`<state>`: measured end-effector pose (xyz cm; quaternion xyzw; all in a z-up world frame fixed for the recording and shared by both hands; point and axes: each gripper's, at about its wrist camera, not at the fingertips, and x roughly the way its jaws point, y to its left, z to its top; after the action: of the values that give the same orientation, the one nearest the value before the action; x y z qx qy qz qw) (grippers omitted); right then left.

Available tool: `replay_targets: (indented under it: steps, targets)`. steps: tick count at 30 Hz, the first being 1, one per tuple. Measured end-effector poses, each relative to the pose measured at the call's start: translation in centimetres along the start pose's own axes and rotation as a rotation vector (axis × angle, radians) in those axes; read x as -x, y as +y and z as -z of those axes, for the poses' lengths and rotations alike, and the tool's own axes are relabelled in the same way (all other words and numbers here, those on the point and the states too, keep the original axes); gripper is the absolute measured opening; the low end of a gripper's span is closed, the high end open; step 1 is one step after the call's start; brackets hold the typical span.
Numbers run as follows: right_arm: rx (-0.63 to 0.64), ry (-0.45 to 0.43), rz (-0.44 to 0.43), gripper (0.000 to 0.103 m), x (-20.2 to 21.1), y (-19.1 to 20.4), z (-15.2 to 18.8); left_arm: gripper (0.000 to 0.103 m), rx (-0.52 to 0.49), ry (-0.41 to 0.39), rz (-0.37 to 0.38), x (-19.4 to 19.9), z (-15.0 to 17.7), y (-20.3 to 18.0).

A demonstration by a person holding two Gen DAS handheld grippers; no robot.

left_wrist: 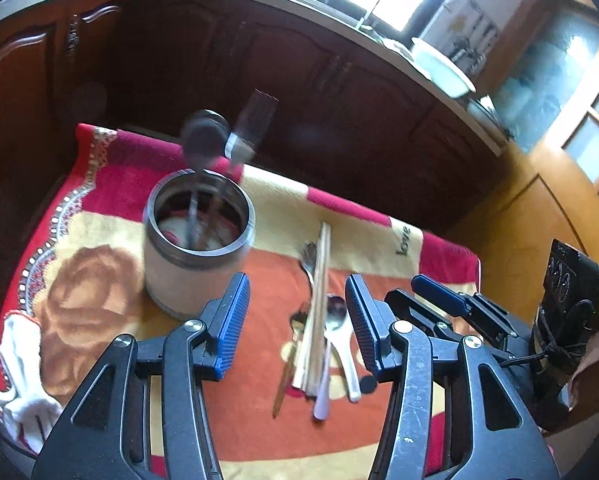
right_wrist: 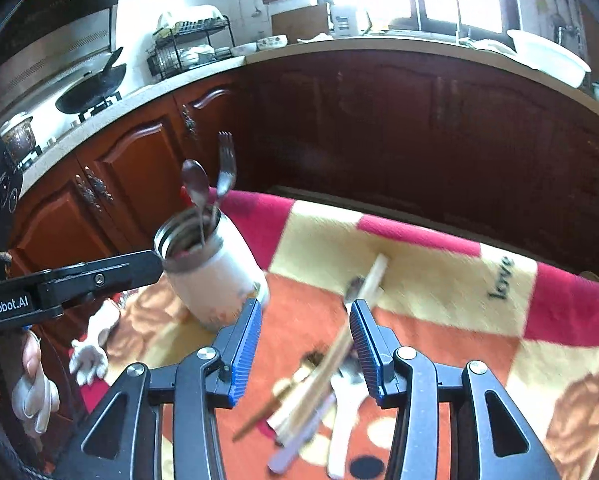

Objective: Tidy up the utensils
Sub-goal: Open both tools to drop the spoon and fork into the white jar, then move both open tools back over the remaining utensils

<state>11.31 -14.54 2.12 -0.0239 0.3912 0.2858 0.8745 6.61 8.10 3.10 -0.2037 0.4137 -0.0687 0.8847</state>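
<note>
Left wrist: holder (beside chopsticks)

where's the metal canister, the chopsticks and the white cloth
metal canister (left_wrist: 187,276): left wrist view, on its pale outer wall
chopsticks (left_wrist: 321,280): left wrist view, on the middle of the shafts
white cloth (left_wrist: 19,364): left wrist view, on the bunched folds at the blanket's left corner

Red, cream and orange patterned cloth; blue gripper pads.

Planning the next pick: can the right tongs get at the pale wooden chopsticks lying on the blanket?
Probably yes. The right tongs stand open just above the pale wooden chopsticks, nothing lying over them; spoons crowd alongside, so one may get caught too.
</note>
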Motion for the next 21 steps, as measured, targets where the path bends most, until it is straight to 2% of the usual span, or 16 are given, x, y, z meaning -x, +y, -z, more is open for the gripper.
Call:
replay_targets:
  steps: [6, 8, 10, 17, 21]
  targets:
    - [0.009, -0.037, 0.057, 0.045, 3.1, -1.2, 1.0, 0.049, -0.030, 0.043, 0.017, -1.1, 1.5, -2.3]
    - [-0.010, -0.065, 0.069, 0.052, 4.4, -1.9, 1.4, 0.050, -0.047, 0.053, 0.027, -1.4, 2.1, -3.3]
    - [-0.028, -0.095, 0.080, 0.064, 5.4, -2.4, 1.8, 0.050, -0.066, 0.061, 0.033, -1.5, 2.5, -4.1]
    - [-0.053, -0.135, 0.077, 0.065, 7.2, -3.5, 2.5, 0.050, -0.114, 0.075, 0.034, -1.8, 3.5, -5.8]
    - [-0.037, -0.122, 0.092, 0.065, 7.0, -3.7, 3.0, 0.051, -0.127, 0.088, 0.027, -2.3, 3.9, -6.0]
